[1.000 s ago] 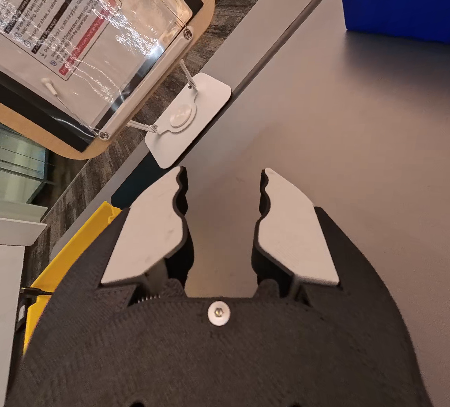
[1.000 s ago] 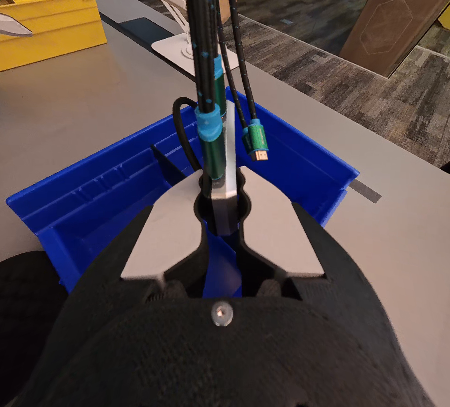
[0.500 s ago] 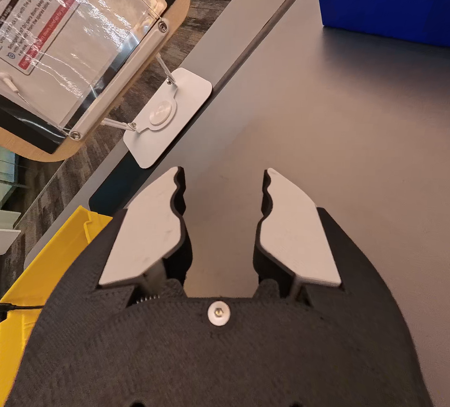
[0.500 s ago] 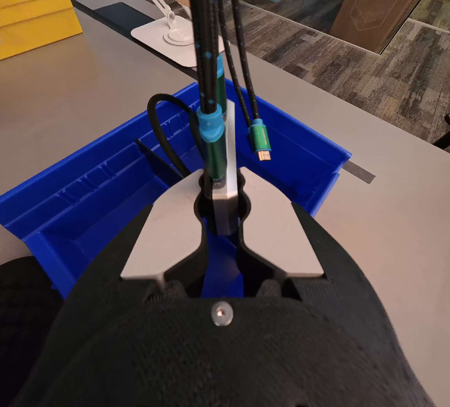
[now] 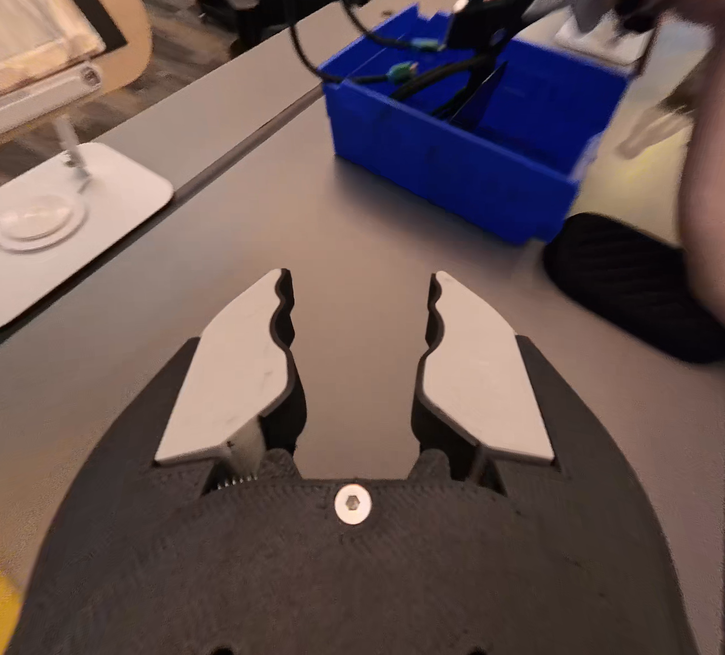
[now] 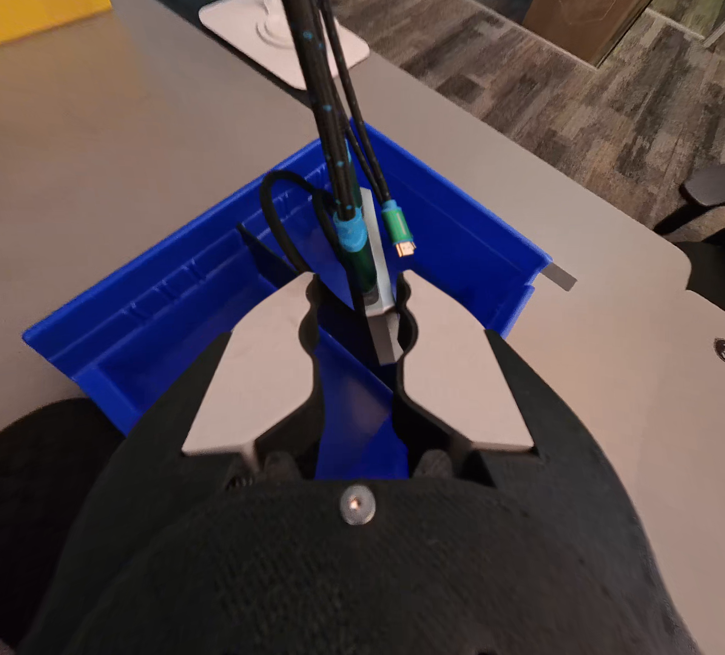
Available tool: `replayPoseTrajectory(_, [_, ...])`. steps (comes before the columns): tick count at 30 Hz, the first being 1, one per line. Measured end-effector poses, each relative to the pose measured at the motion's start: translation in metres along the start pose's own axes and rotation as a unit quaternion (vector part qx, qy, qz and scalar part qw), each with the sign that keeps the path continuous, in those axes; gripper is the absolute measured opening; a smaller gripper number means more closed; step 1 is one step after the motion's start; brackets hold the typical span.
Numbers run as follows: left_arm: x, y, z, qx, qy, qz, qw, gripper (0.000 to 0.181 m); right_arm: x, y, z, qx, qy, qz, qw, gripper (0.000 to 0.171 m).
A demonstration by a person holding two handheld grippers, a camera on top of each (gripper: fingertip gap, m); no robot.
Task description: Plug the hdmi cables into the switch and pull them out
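The left hand-held gripper [image 5: 359, 285] hovers over the bare grey desk [image 5: 353, 228], fingers apart and empty. The right hand-held gripper [image 6: 357, 281] has its fingers spread above the blue bin [image 6: 164, 306]; the silver switch [image 6: 382, 316], hdmi cables [image 6: 314, 59] attached, leans against its right finger.

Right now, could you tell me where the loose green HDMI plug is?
In the right wrist view, the loose plug dangles over the blue bin, just right of the silver switch.
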State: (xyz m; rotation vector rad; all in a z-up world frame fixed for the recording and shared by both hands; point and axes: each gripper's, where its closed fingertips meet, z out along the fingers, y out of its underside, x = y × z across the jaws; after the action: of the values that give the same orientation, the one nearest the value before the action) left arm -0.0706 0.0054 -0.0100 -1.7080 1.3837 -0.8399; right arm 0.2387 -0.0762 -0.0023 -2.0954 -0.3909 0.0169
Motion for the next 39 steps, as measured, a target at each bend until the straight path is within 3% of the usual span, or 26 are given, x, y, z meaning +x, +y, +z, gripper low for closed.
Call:
replayPoseTrajectory(5, [0.019,-0.039,-0.028,0.113,0.087,-0.024,0.989,0.065,0.012,0.007,0.008,-0.039,0.035,0.016,0.998,0.037])
replayPoseTrajectory(8, [0.007,-0.059,-0.058,0.174,0.077,-0.011,0.982,0.062,0.007,-0.013,-0.003,0.010,0.036,0.005,0.999,0.042])
replayPoseTrajectory(12, [-0.033,-0.082,-0.120,0.237,-0.004,0.010,0.971,0.061,0.007,-0.055,-0.038,0.106,0.083,-0.010,0.991,0.069])
replayPoseTrajectory(17, [-0.101,-0.074,-0.215,0.258,-0.156,-0.005,0.954,0.069,0.000,-0.119,-0.097,0.257,0.177,-0.048,0.949,0.076])
replayPoseTrajectory(19, [-0.129,-0.052,-0.244,0.228,-0.218,-0.006,0.949,0.066,-0.013,-0.141,-0.116,0.318,0.197,-0.066,0.925,0.075])
replayPoseTrajectory(22, [-0.175,0.017,-0.264,0.086,-0.297,-0.047,0.950,0.065,-0.031,-0.162,-0.131,0.371,0.221,-0.094,0.897,0.070])
replayPoseTrajectory(25, [-0.199,0.088,-0.263,-0.054,-0.296,-0.103,0.948,0.056,-0.049,-0.176,-0.128,0.393,0.208,-0.112,0.889,0.066])
replayPoseTrajectory(31, [-0.226,0.130,-0.207,-0.160,-0.292,0.053,0.942,0.070,-0.062,-0.179,-0.094,0.370,0.162,-0.118,0.907,0.065])
replayPoseTrajectory(35, [-0.241,0.151,-0.167,-0.181,-0.280,0.067,0.940,0.071,-0.062,-0.175,-0.081,0.351,0.150,-0.123,0.916,0.065])
replayPoseTrajectory(39, [-0.248,0.177,-0.168,-0.251,-0.289,0.084,0.920,0.074,-0.063,-0.175,-0.083,0.360,0.134,-0.116,0.916,0.065])
